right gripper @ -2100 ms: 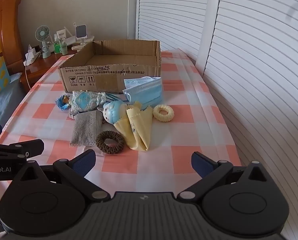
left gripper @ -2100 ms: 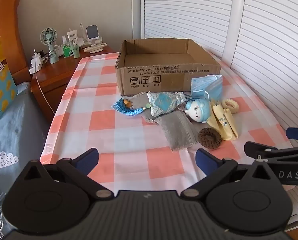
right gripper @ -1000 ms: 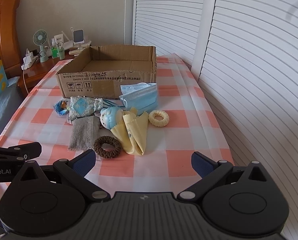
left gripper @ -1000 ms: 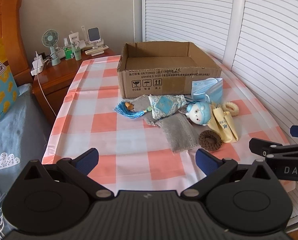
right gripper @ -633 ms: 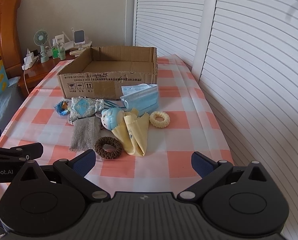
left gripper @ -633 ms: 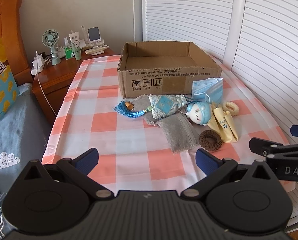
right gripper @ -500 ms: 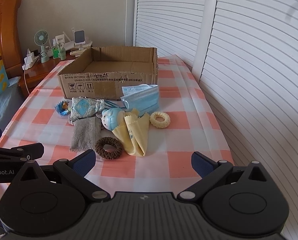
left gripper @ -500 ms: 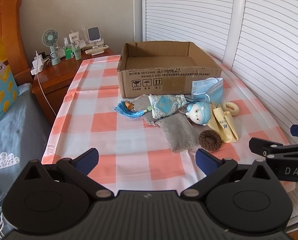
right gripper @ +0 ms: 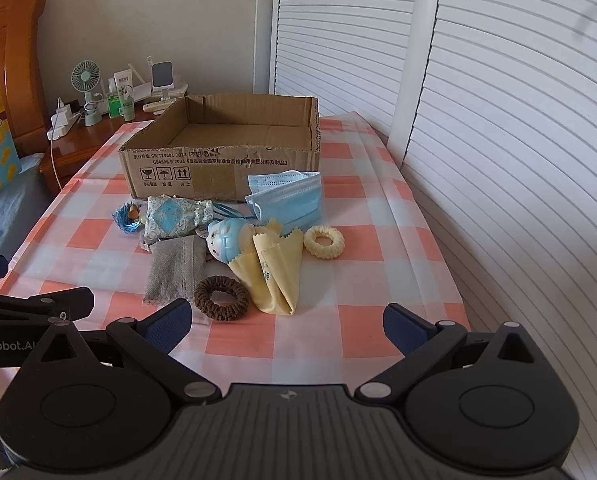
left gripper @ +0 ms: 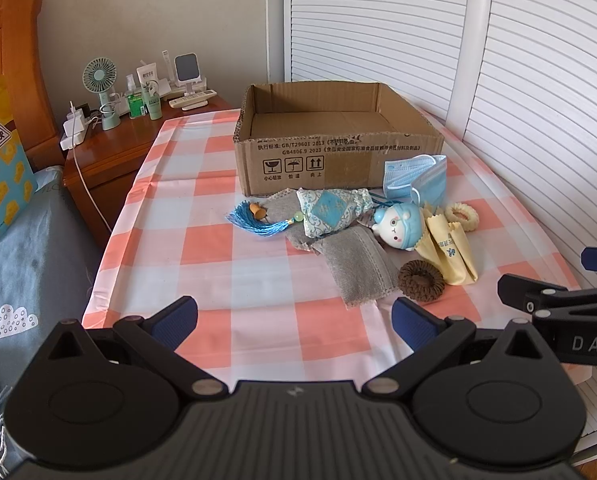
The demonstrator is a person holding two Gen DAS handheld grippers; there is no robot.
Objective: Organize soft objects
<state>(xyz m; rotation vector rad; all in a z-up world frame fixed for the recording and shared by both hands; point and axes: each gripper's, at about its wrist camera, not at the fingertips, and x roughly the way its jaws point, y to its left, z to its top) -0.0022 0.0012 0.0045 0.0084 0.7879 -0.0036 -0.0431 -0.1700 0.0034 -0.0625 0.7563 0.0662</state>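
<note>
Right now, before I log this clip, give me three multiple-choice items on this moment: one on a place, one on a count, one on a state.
1. Where does the blue face mask lie?
A. inside the cardboard box
B. on the tablecloth against the front right corner of the cardboard box
C. on the bedside cabinet

2. How many ring-shaped hair ties are on the tablecloth?
A. one
B. two
C. four

3. What state is the right gripper in?
A. shut on the grey cloth
B. shut on nothing
C. open, holding nothing

Answers: 1 B, the mask leans at the box's outer front wall, near its right corner. 2 B, a brown hair tie and a cream hair tie lie there. 3 C, its two blue pads stand wide apart with only tablecloth between them.
</note>
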